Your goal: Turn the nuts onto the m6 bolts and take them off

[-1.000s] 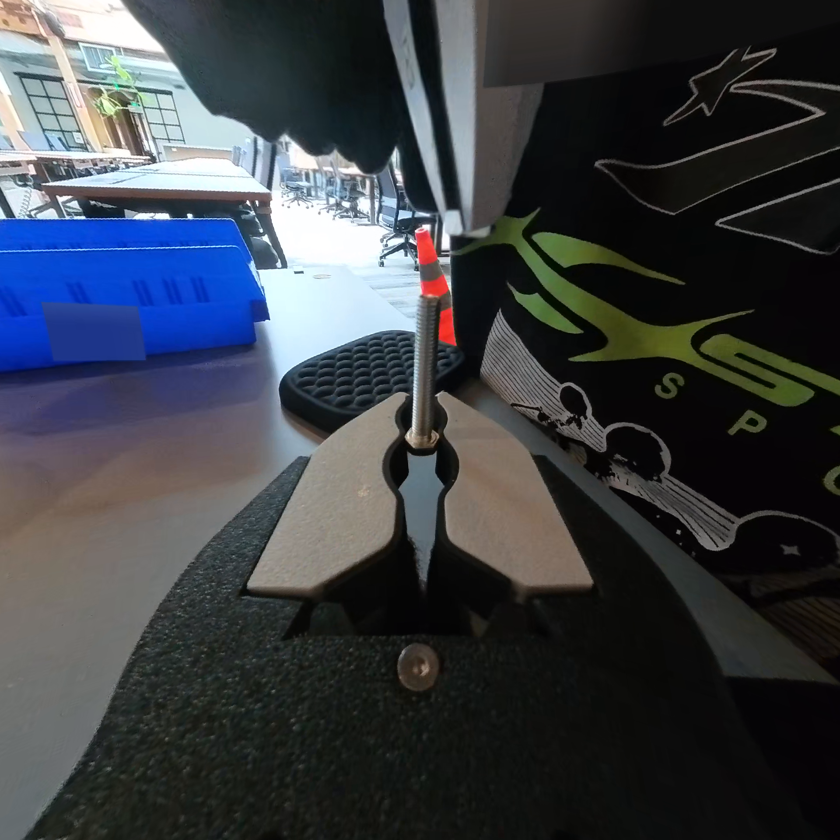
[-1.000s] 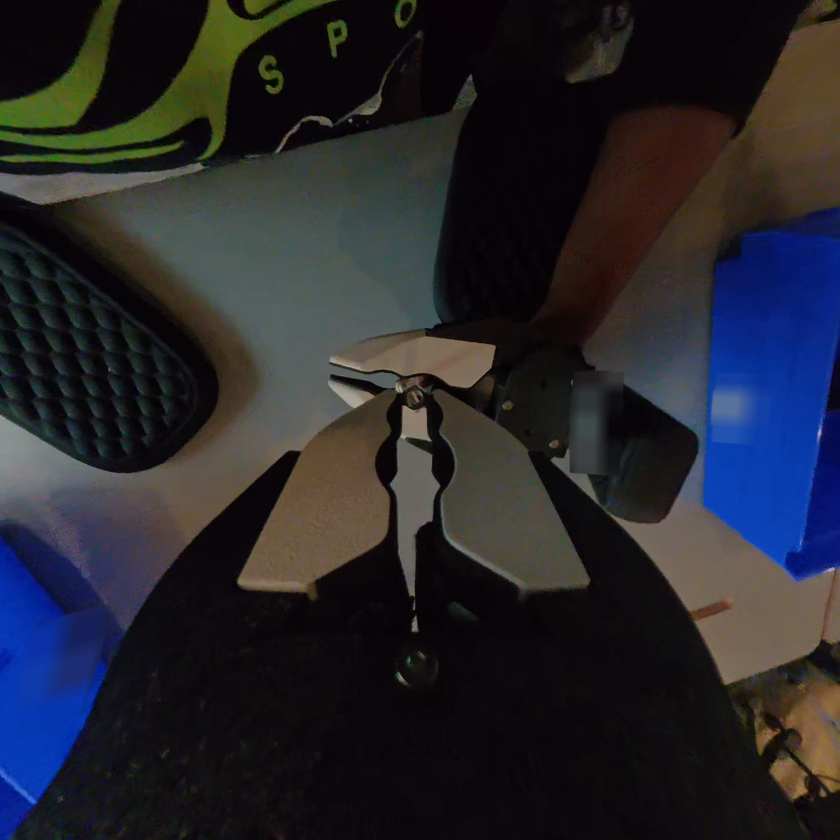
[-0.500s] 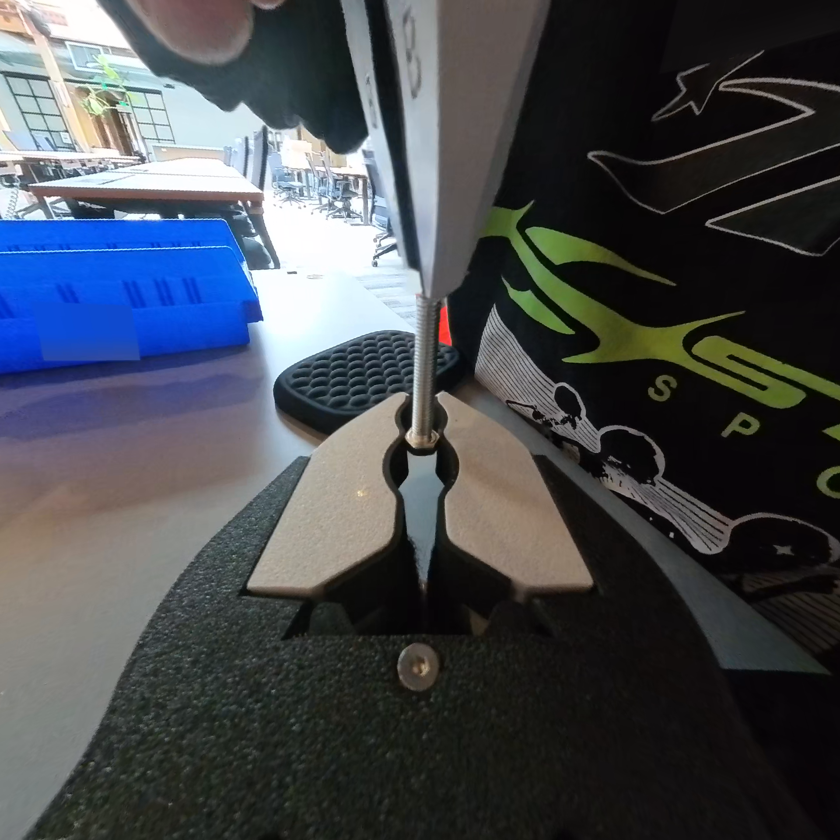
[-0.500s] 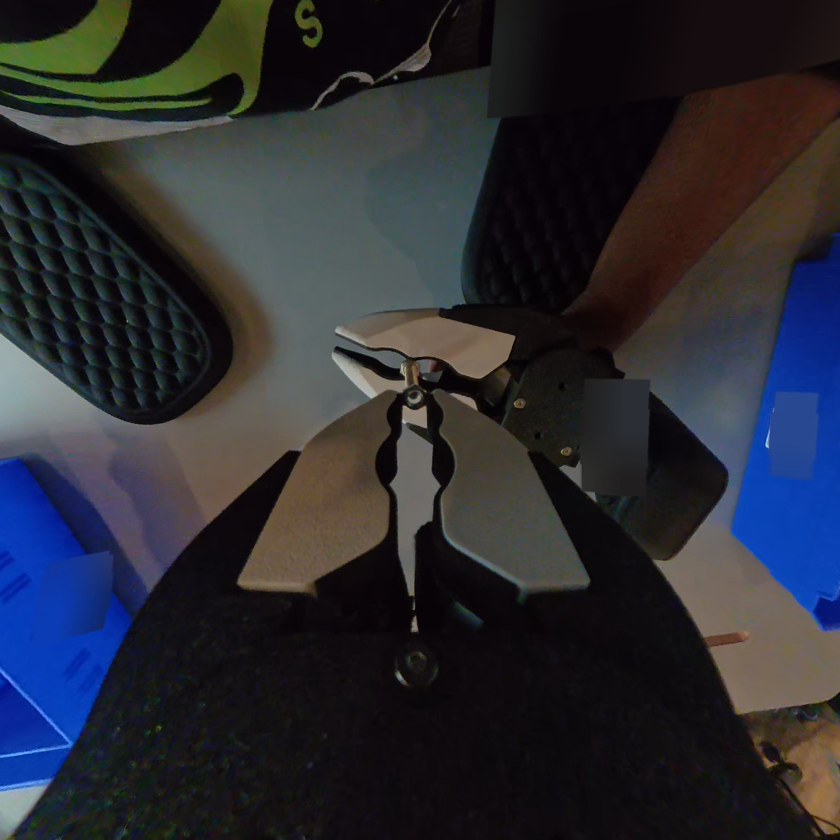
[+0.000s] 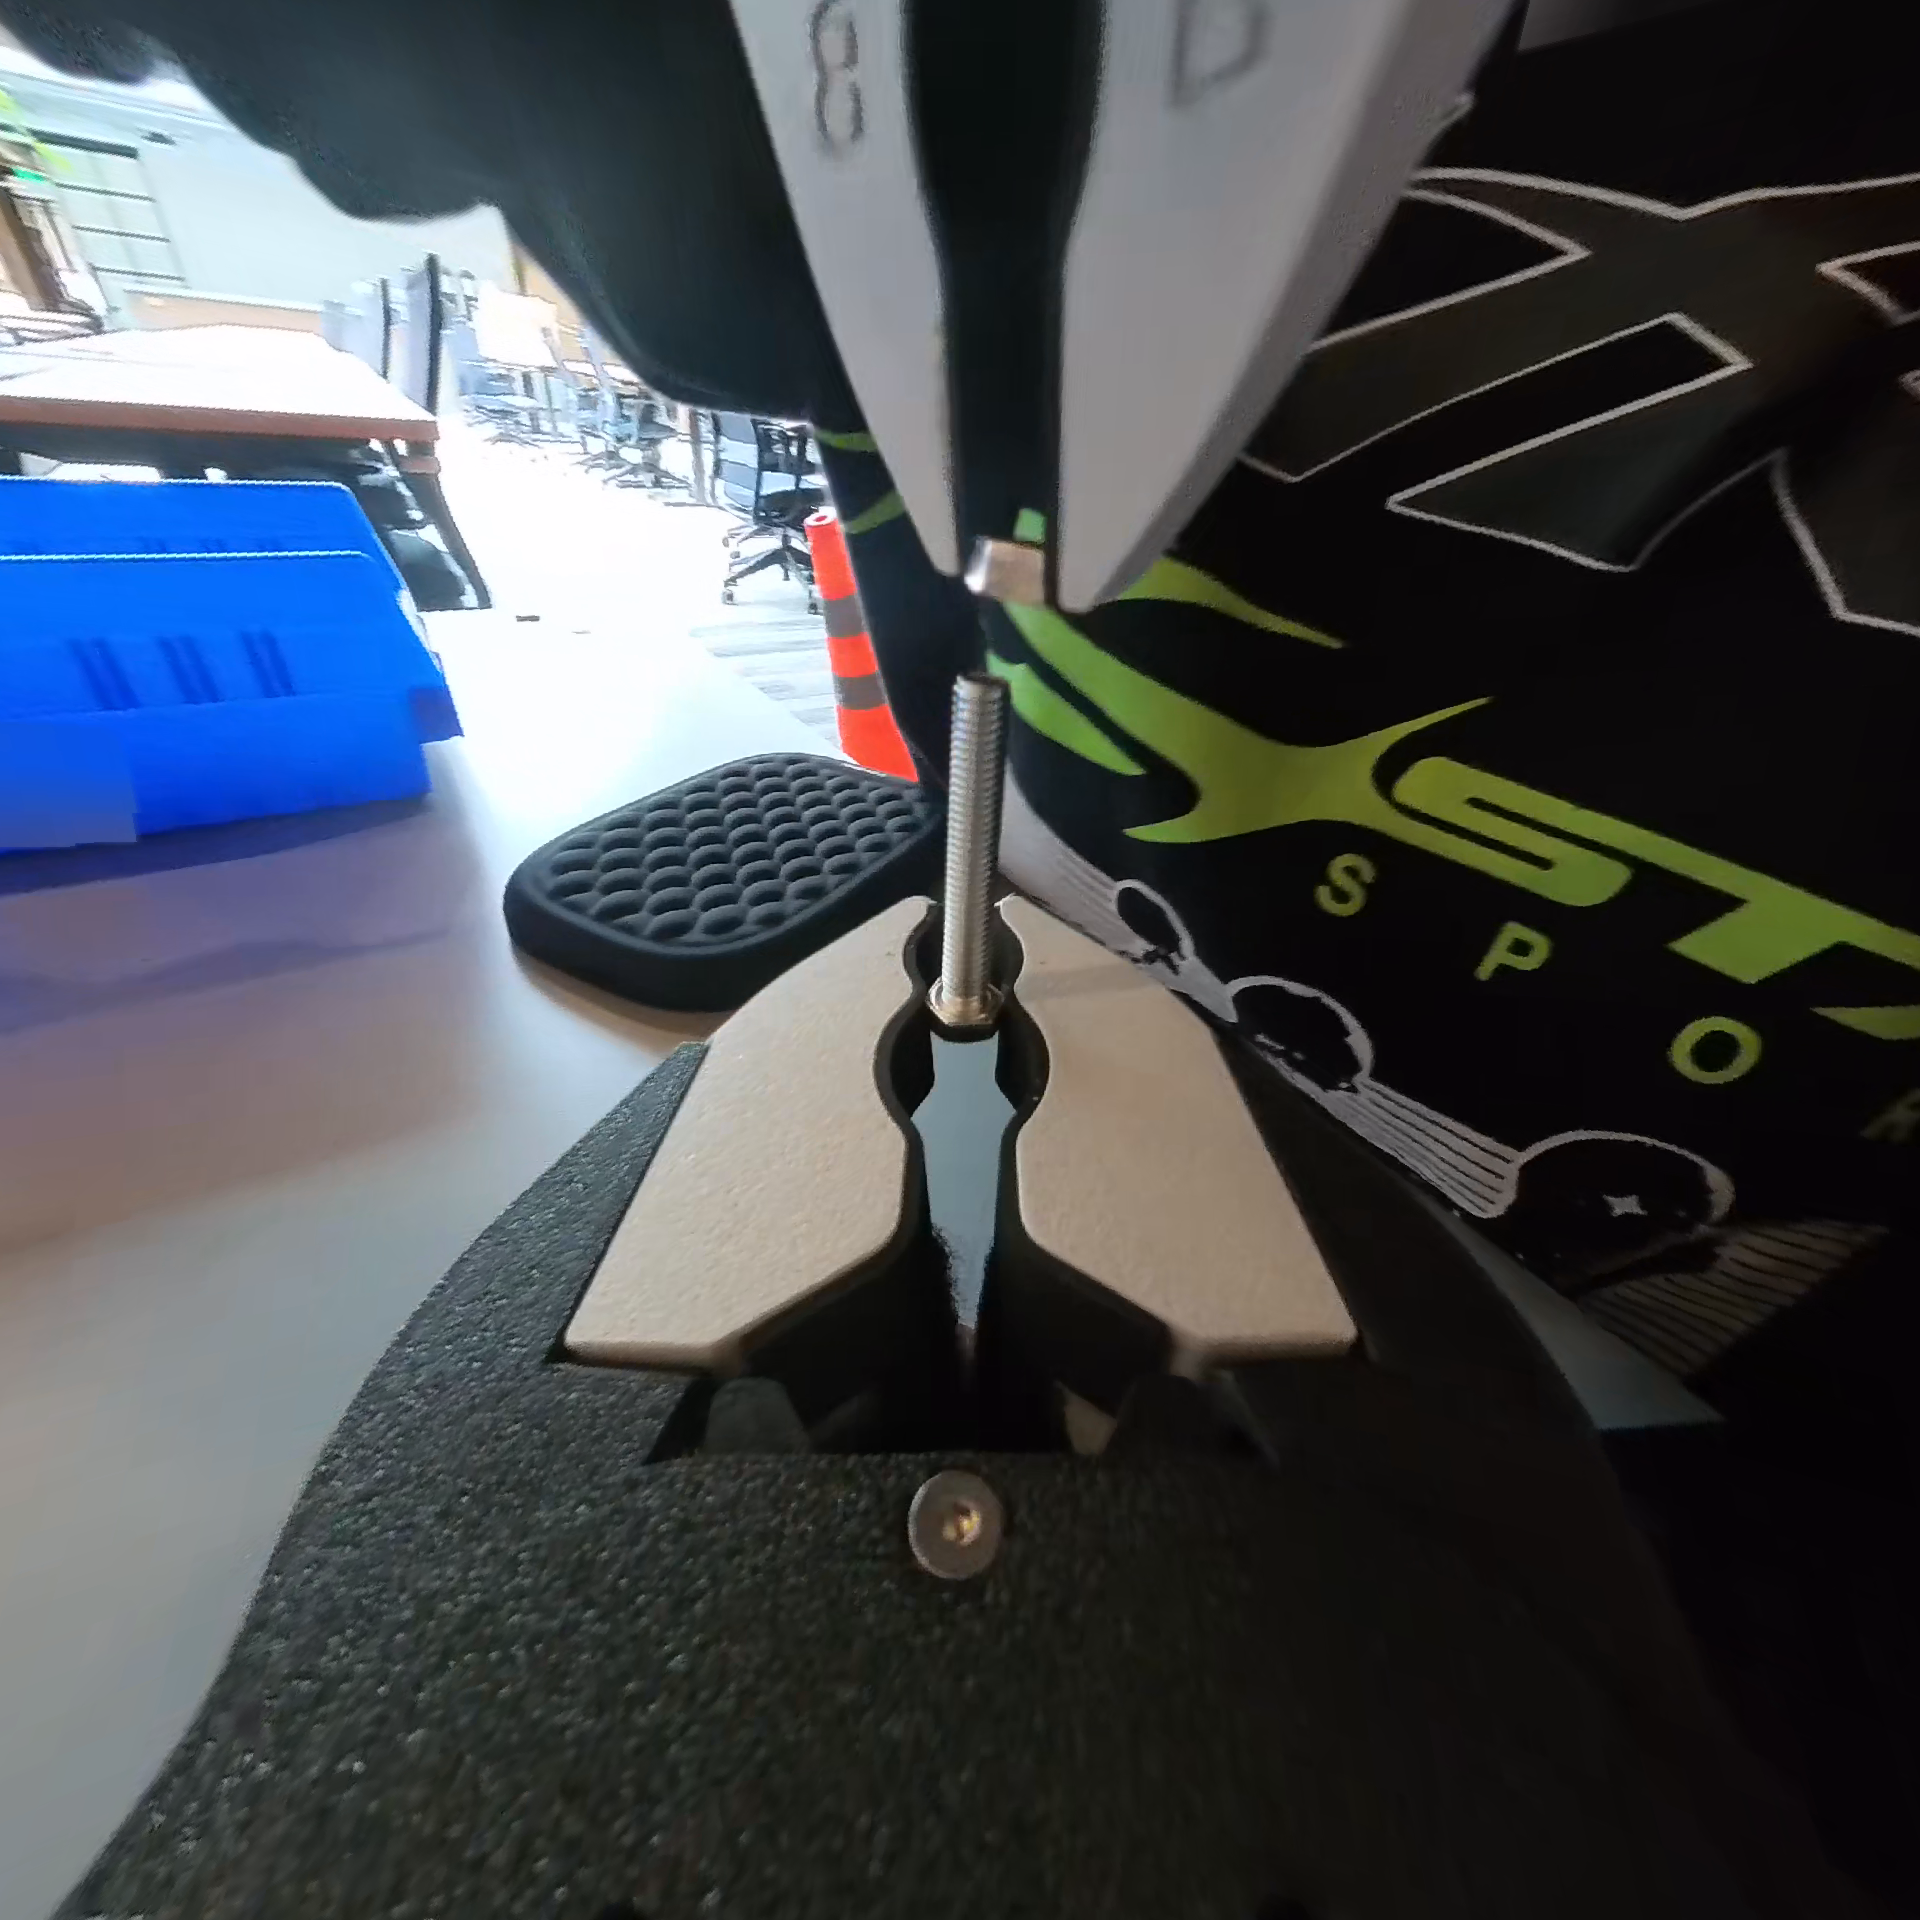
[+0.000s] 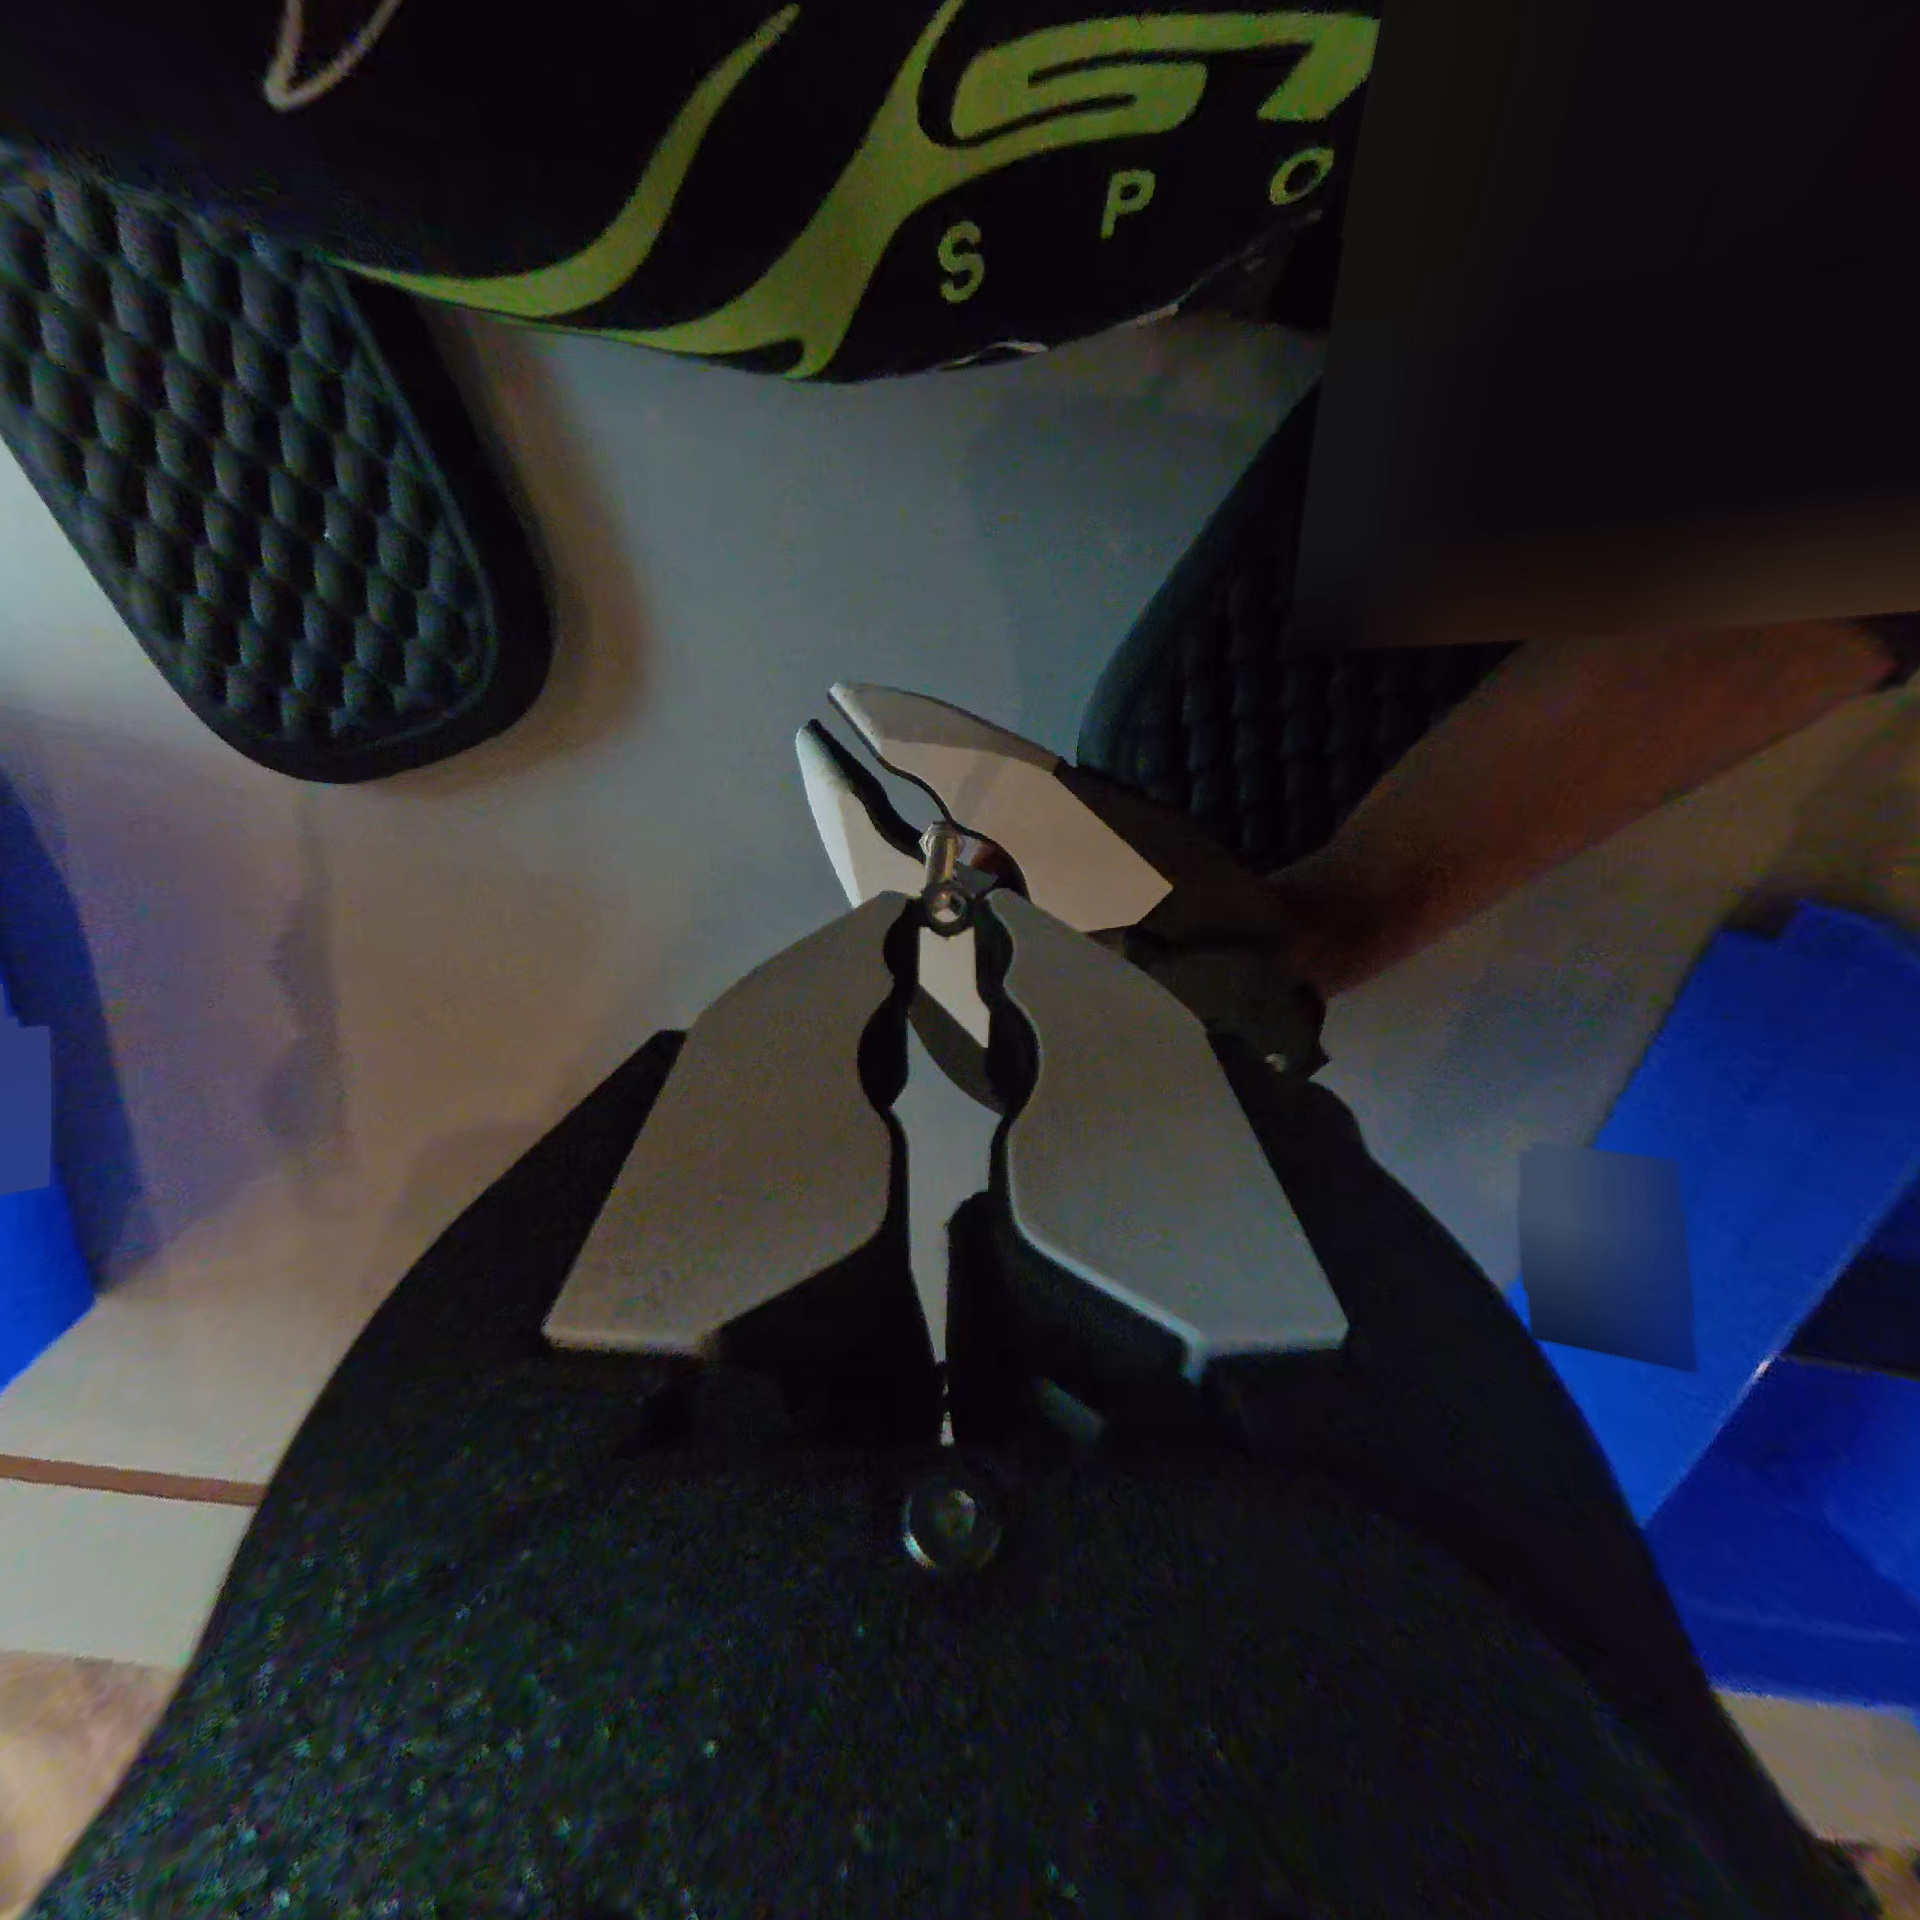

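Note:
In the left wrist view my left gripper [image 5: 966, 914] is shut on the hex head of a silver bolt [image 5: 971, 831] and holds it upright, threads up. My right gripper [image 5: 1003, 582] comes down from above, shut on a small silver nut [image 5: 1000, 571]. The nut hangs a little above the bolt's tip, with a gap between them. In the right wrist view my right gripper [image 6: 948, 902] grips the nut [image 6: 948, 912] at its fingertips. Just beyond the nut are the bolt [image 6: 938, 847] and the left gripper [image 6: 831, 722].
The grey table [image 5: 312, 1039] carries a black honeycomb pad [image 5: 727, 862], also in the right wrist view [image 6: 239, 499]. Blue bins stand at the left [image 5: 197, 665] and right [image 6: 1787, 1247]. A person's black shirt with green print [image 5: 1455, 727] is close behind. An orange cone [image 5: 852, 644] stands farther off.
The right gripper, with the nut, came down to the bolt's tip half a second ago. It has since turned and stands slightly above the tip. The left gripper still holds the bolt the same way.

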